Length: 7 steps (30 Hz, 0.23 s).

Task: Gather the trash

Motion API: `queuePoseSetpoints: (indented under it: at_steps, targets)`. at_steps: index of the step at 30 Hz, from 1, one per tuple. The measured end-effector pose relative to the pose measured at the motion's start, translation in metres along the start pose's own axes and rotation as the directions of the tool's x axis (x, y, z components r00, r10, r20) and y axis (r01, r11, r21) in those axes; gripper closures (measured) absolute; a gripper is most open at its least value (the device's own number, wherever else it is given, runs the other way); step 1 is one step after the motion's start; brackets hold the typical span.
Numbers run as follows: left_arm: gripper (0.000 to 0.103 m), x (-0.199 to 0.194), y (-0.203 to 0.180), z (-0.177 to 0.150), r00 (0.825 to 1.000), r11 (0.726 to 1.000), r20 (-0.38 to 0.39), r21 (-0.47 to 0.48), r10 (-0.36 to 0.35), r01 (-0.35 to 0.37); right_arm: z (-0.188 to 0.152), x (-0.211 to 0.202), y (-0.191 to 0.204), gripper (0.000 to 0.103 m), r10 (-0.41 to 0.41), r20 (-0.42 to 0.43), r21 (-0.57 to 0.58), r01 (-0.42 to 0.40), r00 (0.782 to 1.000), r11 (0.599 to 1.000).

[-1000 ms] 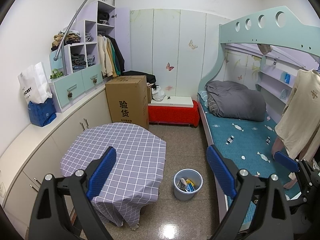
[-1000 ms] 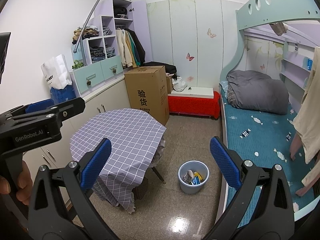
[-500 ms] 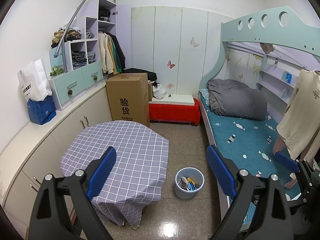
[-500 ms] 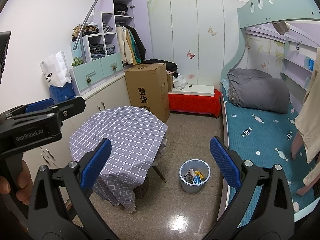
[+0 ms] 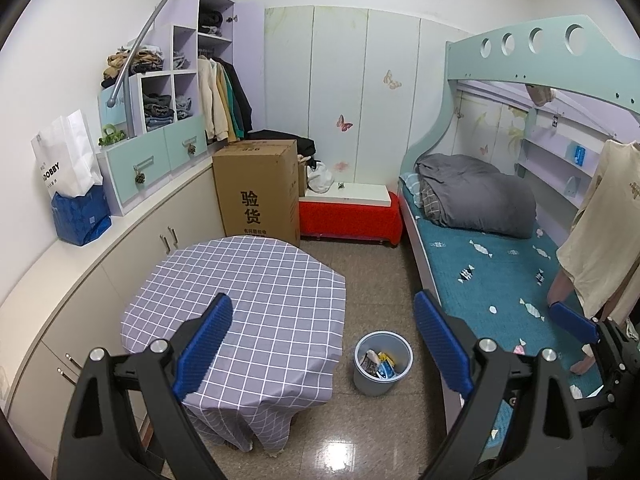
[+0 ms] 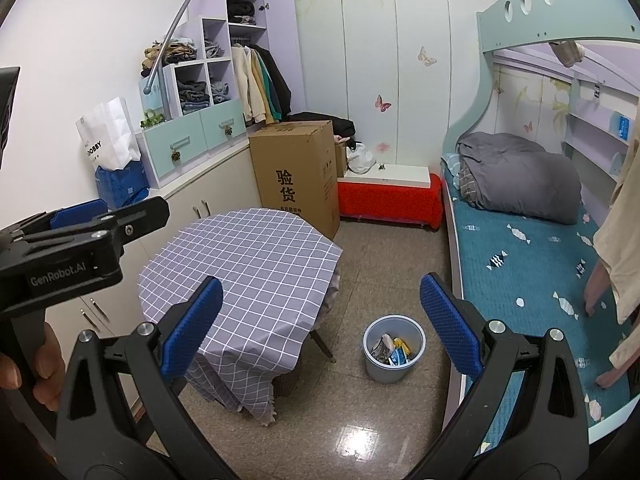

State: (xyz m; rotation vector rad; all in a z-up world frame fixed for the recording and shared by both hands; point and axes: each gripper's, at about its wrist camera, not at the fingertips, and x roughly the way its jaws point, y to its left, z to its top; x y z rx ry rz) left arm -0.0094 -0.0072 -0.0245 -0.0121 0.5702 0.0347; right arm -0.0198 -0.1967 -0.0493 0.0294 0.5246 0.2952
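A small grey-blue bin point(image 5: 382, 363) point(image 6: 394, 348) stands on the floor between the table and the bed, holding wrappers and other trash point(image 5: 378, 362) point(image 6: 392, 351). My left gripper point(image 5: 323, 344) is held high above the table edge and bin, open, nothing between its blue pads. My right gripper point(image 6: 320, 326) is likewise open and empty, well above the floor. The left gripper's body point(image 6: 72, 240) shows at the left of the right wrist view, with a hand point(image 6: 24, 368) on it. One blue pad of the right gripper point(image 5: 572, 322) shows at the right of the left wrist view.
A table with a purple checked cloth point(image 5: 248, 296) point(image 6: 244, 268) stands left of the bin. A bunk bed with teal sheet point(image 5: 492, 280) point(image 6: 536, 264) fills the right. A cardboard box point(image 5: 258, 192), a red bench point(image 5: 348, 214) and cabinets point(image 5: 80, 292) line the back and left.
Both views have drifted slightly; the room appears a little lower and farther. Both grippers stay open and the bin has not moved.
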Motion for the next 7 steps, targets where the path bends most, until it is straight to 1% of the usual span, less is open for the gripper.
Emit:
queuePoseSetpoints:
  at_steps: [7]
  targets:
    - [0.013, 0.021, 0.022, -0.004, 0.998, 1.000, -0.061, -0.030, 0.006, -0.008, -0.001, 0.021, 0.011, 0.006, 0.007, -0.036, -0.003, -0.007, 0.999, 1.000]
